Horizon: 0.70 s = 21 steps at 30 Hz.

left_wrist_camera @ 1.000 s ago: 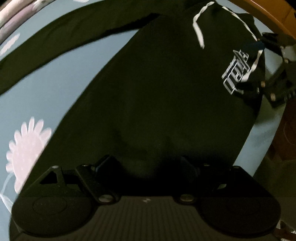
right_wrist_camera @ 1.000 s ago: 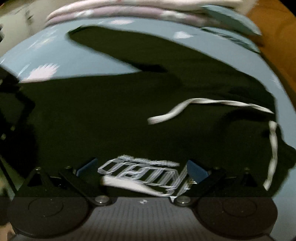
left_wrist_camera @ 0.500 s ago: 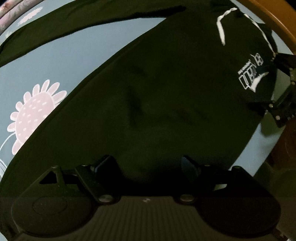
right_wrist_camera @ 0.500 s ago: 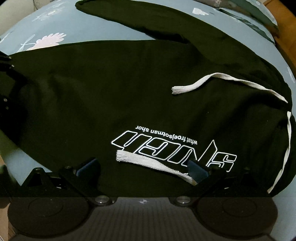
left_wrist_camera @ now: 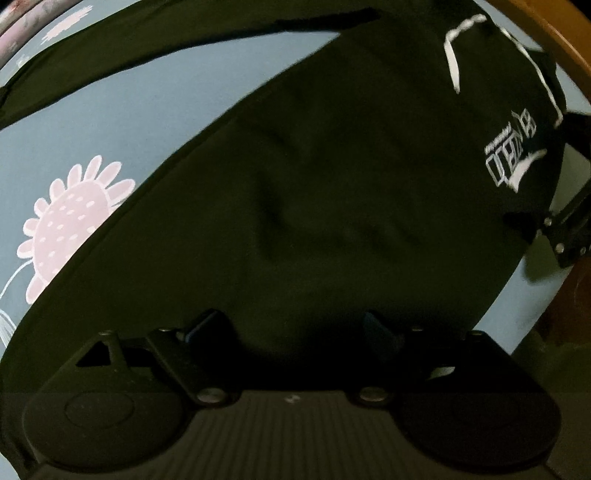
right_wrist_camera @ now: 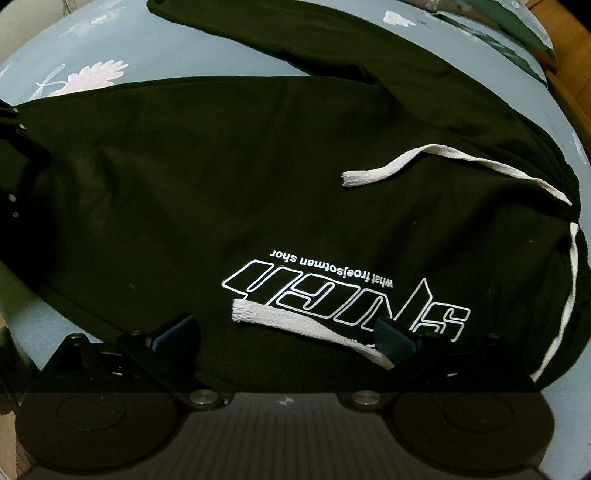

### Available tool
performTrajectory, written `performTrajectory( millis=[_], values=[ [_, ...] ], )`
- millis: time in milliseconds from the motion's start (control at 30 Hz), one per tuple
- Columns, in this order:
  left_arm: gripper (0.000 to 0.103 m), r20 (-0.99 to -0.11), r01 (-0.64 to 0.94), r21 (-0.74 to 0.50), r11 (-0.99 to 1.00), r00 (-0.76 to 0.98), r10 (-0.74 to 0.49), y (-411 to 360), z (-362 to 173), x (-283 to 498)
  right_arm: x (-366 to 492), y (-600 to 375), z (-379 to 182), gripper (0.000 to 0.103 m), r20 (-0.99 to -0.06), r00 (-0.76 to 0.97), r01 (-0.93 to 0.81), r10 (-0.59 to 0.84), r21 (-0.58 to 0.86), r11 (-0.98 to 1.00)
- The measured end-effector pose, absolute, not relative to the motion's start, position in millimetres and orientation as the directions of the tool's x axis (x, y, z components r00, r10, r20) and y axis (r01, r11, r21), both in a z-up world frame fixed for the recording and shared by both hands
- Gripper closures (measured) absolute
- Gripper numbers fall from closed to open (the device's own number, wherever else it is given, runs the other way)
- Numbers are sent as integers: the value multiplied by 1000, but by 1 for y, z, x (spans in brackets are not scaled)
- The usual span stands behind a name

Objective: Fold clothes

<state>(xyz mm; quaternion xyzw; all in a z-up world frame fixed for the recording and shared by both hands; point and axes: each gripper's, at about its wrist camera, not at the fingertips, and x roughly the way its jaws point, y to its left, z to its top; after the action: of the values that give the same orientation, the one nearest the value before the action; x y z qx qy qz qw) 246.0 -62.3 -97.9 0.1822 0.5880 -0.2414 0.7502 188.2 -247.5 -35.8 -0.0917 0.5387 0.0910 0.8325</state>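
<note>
1. Black trousers (right_wrist_camera: pixel 229 177) lie flat on a blue bed sheet (left_wrist_camera: pixel 110 122), which carries pink flower prints (left_wrist_camera: pixel 70 218).
2. One leg (right_wrist_camera: pixel 295 44) stretches away across the sheet toward the upper left of the right wrist view; in the left wrist view it runs along the top of the picture.
3. White outline lettering (right_wrist_camera: pixel 343 291) sits on the fabric near the waist, upside down in the right wrist view, with a smaller line of text above it.
4. White drawcords lie loose on the cloth: one end (right_wrist_camera: pixel 369 173) curls over the middle, another (right_wrist_camera: pixel 306 325) lies across the lettering and reaches the right claw's right finger.
5. Left claw (left_wrist_camera: pixel 295 328) hangs over the dark cloth with its jaws spread wide. Nothing is pinched between them, and I cannot tell whether the tips touch the fabric.
6. Right claw (right_wrist_camera: pixel 284 332) also stands wide, over the waist end by the lettering. Its blue pads (right_wrist_camera: pixel 173 328) are apart and grip nothing.
7. Each claw shows at the edge of the other's view, at opposite ends of the near edge of the trousers.
8. Folded bedding (right_wrist_camera: pixel 509 33) lies at the far right corner of the bed, and a wooden frame (left_wrist_camera: pixel 561 40) borders the sheet.
</note>
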Motion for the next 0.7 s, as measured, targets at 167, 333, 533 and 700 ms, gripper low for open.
performTrajectory(
  millis=[167, 333, 533, 700],
  values=[
    [18, -953, 471, -15, 882, 260, -156, -33, -72, 252, 191, -233, -4, 0, -875, 478, -259, 76, -57, 964],
    [18, -948, 264, 47, 963, 317, -40, 24, -72, 251, 212, -204, -5, 0, -855, 502, -280, 128, -21, 960],
    [18, -953, 116, 75, 990, 301, 37, 76, -100, 241, 237, -165, -18, 0, -841, 509, -327, 183, 8, 945],
    [15, -959, 14, 32, 999, 282, 27, 111, -107, 224, 254, -138, -30, 0, -844, 491, -355, 217, 34, 934]
  ],
)
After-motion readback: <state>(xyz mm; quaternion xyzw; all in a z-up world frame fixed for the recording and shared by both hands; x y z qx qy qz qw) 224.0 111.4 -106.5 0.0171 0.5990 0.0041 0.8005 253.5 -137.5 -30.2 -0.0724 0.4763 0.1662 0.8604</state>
